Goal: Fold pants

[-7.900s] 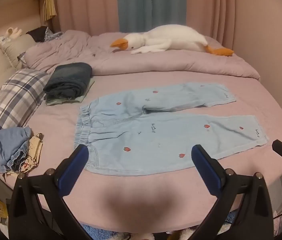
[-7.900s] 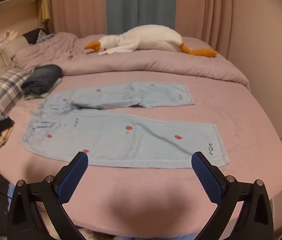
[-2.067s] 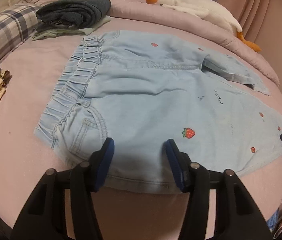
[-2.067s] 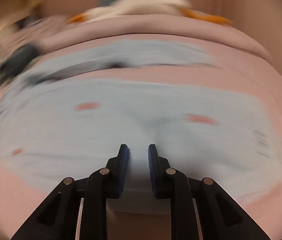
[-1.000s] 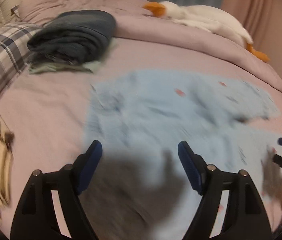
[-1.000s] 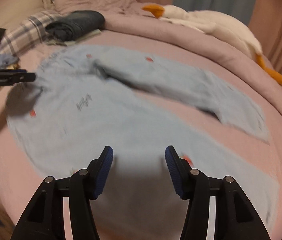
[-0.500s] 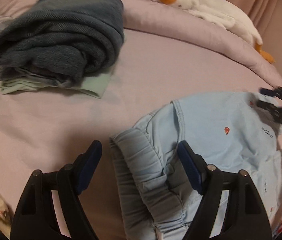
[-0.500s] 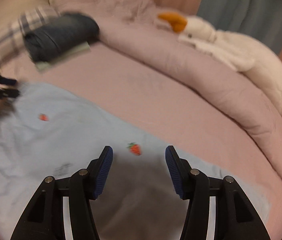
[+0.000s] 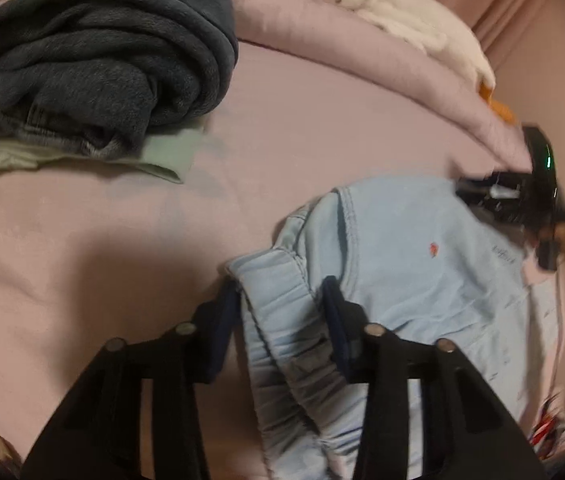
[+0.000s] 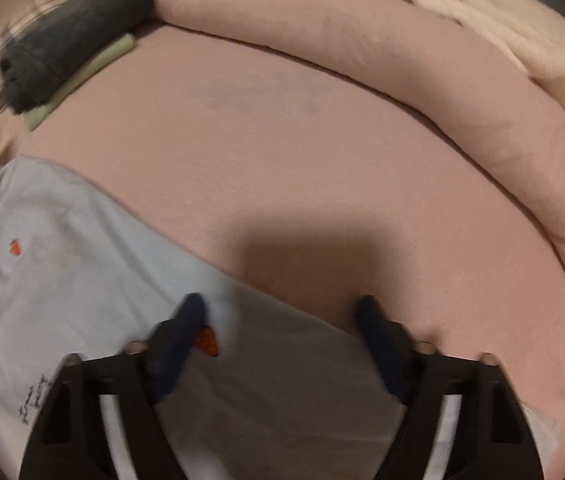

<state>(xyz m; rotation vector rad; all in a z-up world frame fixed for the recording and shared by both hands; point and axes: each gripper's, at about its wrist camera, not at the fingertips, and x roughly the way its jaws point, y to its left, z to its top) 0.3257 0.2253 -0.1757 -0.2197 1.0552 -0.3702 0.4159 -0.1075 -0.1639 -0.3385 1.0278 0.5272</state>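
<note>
Left wrist view — left gripper [image 9: 280,300] closing around gathered elastic waistband of soft denim pants [image 9: 402,264]; right gripper [image 10: 280,312] narrowing, unpinched.

Left gripper [image 9: 280,300] lower centre of left wrist view, pitched down, jaws closing with pants waistband [image 9: 282,312] between them. Right gripper [image 10: 280,316] lower centre of right wrist view, jaws closing over pants leg edge, wider apart.

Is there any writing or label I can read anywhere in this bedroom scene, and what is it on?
Dark cursive stitching on the light blue pants, near the strawberry patch: too blurred to read.
The same kind of stitching further along the pants, in the left wrist view: too small to read.
No other text or label shows.
</note>
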